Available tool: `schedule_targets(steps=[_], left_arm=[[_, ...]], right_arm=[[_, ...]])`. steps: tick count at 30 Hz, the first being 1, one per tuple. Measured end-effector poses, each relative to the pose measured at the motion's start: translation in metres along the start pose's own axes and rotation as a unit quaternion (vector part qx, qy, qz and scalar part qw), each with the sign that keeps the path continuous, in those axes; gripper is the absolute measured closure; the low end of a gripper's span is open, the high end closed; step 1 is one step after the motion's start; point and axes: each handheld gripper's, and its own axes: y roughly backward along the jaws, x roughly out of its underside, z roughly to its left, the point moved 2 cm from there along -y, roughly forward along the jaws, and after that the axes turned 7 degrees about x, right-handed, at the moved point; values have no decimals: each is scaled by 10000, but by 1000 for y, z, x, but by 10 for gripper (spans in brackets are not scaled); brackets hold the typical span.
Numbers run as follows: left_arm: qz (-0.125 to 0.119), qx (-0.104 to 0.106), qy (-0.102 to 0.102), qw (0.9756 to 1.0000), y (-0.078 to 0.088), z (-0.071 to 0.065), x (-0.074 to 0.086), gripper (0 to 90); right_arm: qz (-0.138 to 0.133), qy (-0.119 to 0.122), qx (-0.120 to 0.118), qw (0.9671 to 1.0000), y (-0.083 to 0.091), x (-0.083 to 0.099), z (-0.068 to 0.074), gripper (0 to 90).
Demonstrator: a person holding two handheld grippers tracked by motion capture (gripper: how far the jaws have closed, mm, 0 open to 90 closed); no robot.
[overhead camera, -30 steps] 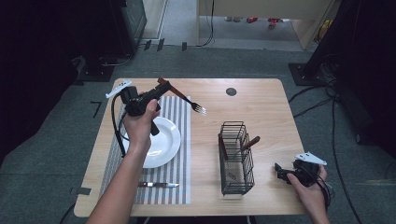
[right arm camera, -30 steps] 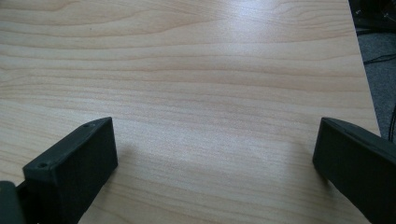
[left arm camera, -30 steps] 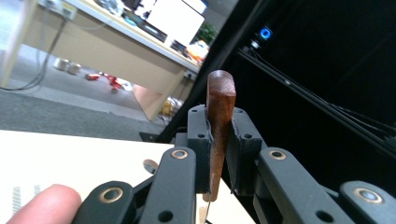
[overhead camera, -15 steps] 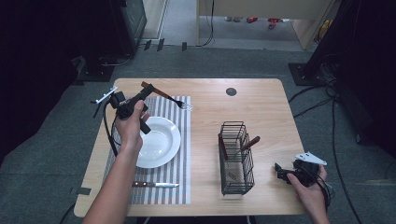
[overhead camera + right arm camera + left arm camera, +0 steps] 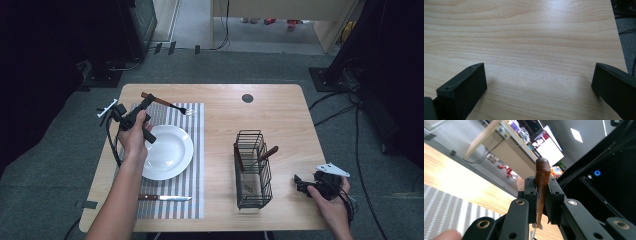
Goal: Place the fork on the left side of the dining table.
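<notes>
Fork (image 5: 167, 105): light, stiff; smooth wooden handle, could pivot.
Left gripper (image 5: 146, 103): clenched on handle, tines (image 5: 188, 111) jutting beyond.
Right gripper (image 5: 539, 82): released, bare table (image 5: 536, 37) ahead.

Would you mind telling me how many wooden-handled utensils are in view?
4: a fork held over the placemat's far edge, a knife below the plate, and two handles in the wire caddy; others might be hidden inside.

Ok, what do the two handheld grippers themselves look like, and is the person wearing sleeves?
Both are black. The left gripper has linked arms with brass-coloured pivot rings, a white piece at its back and a black cable looping down. The right gripper carries a pale grey three-cornered plate on top, with a black cable trailing by the wrist; its jaws are blocky and matt black. Both forearms are bare, with no sleeves or gloves visible.
</notes>
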Motion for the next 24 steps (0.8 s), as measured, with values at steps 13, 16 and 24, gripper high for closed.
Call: schedule_targets(steps=[13, 16, 24], left_arm=[[-12, -633, 674, 9957, -5, 51, 7, 822], [-4, -715, 704, 9950, -7, 55, 9, 823], [-155, -799, 905, 9926, -13, 63, 20, 822]], right_arm=[[0, -2, 1, 10000, 0, 0, 0, 0], [1, -3, 0, 10000, 0, 0, 0, 0], [1, -3, 0, 10000, 0, 0, 0, 0]])
